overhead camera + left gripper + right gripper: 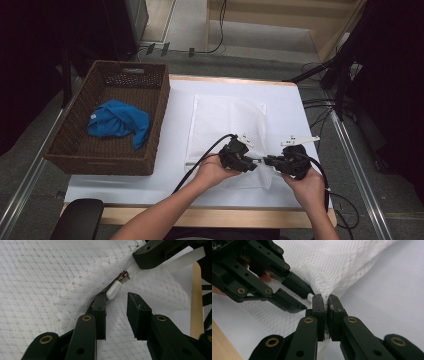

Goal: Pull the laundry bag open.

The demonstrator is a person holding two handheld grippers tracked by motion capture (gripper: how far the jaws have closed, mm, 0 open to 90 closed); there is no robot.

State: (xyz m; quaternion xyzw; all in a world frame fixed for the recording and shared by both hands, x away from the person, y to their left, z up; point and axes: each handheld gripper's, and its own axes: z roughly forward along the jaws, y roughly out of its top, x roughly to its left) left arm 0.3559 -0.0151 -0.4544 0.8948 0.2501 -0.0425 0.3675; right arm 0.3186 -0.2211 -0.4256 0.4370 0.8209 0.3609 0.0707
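So the right tongs [326, 305] are clamped on a pinched-up bit of the white mesh cloth [227, 122] on the tabletop [285, 100], left tongs [116, 307] released right beside it.

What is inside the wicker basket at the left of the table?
A crumpled blue cloth lies on the floor of the wicker basket. Whatever is beneath that cloth is covered.

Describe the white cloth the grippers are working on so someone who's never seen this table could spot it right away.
Start at the white-covered table; a brown wicker basket sits at its left end. To the right of the basket, spread flat in the middle, lies the white mesh cloth. Unlike the blue cloth bunched inside the basket, it is white, and the right gripper pinches its near edge.
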